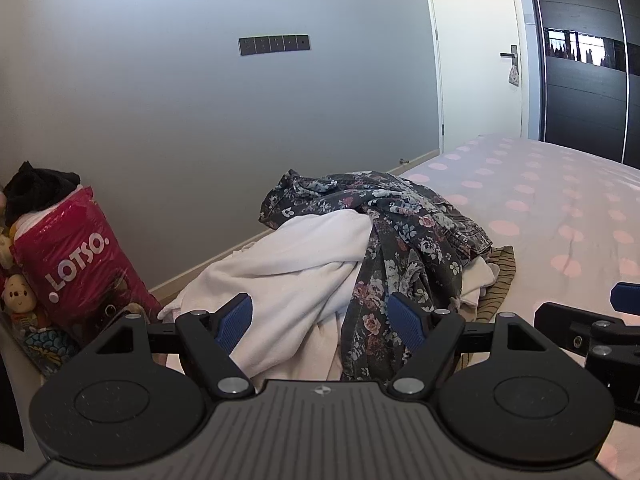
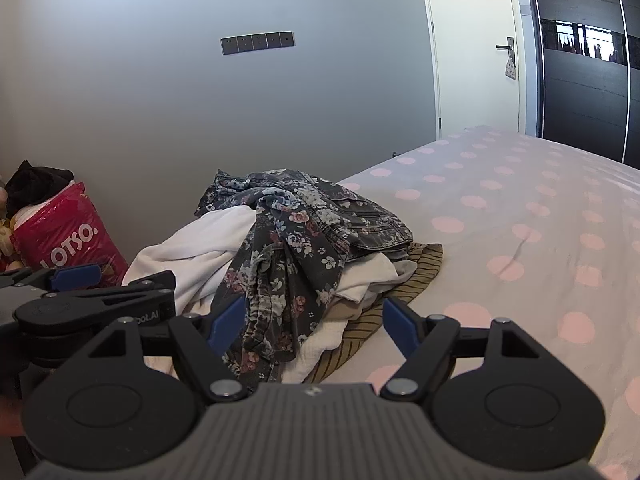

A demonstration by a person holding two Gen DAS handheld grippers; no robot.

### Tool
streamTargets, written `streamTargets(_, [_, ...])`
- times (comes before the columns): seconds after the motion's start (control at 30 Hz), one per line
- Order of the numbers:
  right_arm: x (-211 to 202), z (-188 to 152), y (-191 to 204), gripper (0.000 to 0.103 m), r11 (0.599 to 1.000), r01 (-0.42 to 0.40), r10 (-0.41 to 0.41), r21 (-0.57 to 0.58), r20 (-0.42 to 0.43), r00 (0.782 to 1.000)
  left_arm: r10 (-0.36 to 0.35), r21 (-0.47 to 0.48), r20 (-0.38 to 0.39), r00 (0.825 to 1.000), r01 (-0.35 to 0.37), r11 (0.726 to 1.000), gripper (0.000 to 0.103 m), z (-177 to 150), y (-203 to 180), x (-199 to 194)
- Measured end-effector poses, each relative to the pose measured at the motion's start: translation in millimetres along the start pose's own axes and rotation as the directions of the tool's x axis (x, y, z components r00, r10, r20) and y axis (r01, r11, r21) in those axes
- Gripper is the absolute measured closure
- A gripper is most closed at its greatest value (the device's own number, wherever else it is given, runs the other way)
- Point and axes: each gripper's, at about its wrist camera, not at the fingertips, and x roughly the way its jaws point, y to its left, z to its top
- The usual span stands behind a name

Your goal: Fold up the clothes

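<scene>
A heap of clothes lies on the bed near its left edge. On top is a dark floral garment (image 1: 400,220) (image 2: 304,220), over a white cloth (image 1: 296,260) (image 2: 200,244) and a striped olive piece (image 1: 500,276) (image 2: 404,280). My left gripper (image 1: 324,322) is open and empty, just short of the heap, facing the white cloth and the floral one. My right gripper (image 2: 314,322) is open and empty, just short of the heap's right side. Each gripper shows at the edge of the other's view.
The bed (image 2: 520,208) has a pale sheet with pink dots and stretches right. A grey wall (image 1: 200,120) runs close along its left. A red LOTSO bag (image 1: 76,256) and plush toys (image 1: 18,292) stand at the left. A white door (image 1: 480,80) is behind.
</scene>
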Motion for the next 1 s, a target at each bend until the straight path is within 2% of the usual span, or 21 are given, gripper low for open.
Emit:
streamTargets(0.37, [-8.6,-1.5,9.8,0.024,1.000,0.023,-0.023,-0.014,0.011,1.000,0.005,0.001,0.004,1.000,-0.005,1.000,0.029,-3.1,-4.2,1.3])
streamTargets(1.0, [2.4,-6.9,11.0,0.024,1.000,0.013,-0.013,-0.024,-0.014,1.000,0.010,0.000,-0.012,1.000,-0.010,1.000,0.029,-7.2,1.1,-0.7])
